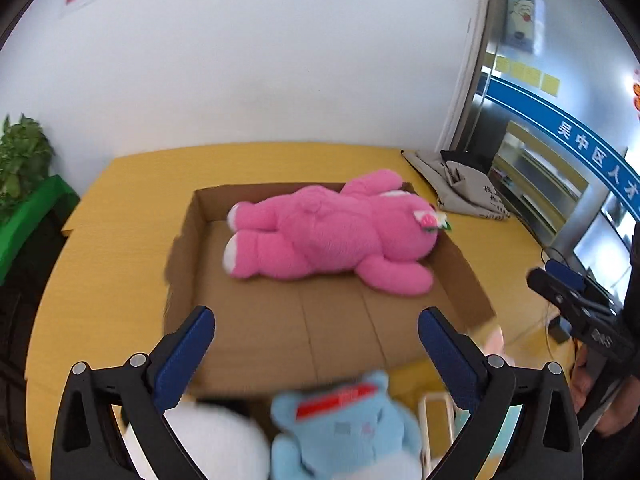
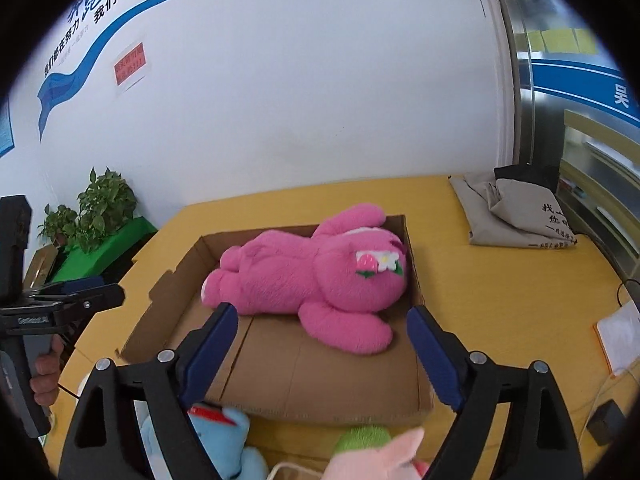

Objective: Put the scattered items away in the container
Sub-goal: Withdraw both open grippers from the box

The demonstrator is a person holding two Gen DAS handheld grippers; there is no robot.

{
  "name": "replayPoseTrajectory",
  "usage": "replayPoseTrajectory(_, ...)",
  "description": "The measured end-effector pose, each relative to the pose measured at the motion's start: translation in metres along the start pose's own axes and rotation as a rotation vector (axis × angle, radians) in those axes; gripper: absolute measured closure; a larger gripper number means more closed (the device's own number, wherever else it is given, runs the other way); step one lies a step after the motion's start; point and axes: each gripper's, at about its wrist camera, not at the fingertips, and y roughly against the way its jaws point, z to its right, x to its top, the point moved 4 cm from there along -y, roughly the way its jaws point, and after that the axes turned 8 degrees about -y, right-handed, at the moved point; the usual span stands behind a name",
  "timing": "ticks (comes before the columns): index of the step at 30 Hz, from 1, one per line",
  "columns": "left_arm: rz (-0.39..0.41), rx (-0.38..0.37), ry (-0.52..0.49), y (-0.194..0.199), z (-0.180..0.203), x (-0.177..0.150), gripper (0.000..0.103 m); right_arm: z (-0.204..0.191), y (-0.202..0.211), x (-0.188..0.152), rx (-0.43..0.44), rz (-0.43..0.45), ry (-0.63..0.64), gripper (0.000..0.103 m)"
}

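Pink plush bear [image 1: 328, 236] is lying face down inside the open cardboard box [image 1: 248, 320] on the yellow worktop [image 1: 120, 248]. Left tool [image 1: 316, 340] and right tool [image 2: 320, 344] are both hovering spread apart, empty. Blue plush [image 1: 344, 428] is sitting outside the box's near wall.

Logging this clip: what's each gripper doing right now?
Left gripper: open, holding nothing.
Right gripper: open, holding nothing.
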Motion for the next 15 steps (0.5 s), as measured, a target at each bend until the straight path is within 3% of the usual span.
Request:
replayPoseTrajectory(3, 0.021, 0.057, 0.059, 0.029, 0.007, -0.043, 0.0, -0.005, 0.027, -0.03, -0.048, -0.003, 0.012, 0.016)
replayPoseTrajectory(8, 0.005, 0.068, 0.051, 0.049, 0.026, -0.091, 0.0, -0.022, 0.055, -0.064, -0.106, -0.009, 0.103, 0.016)
replayPoseTrajectory(15, 0.019, 0.059, 0.022, 0.063, 0.035, -0.105, 0.0, -0.043, 0.071, -0.086, -0.109, 0.001, 0.152, 0.016)
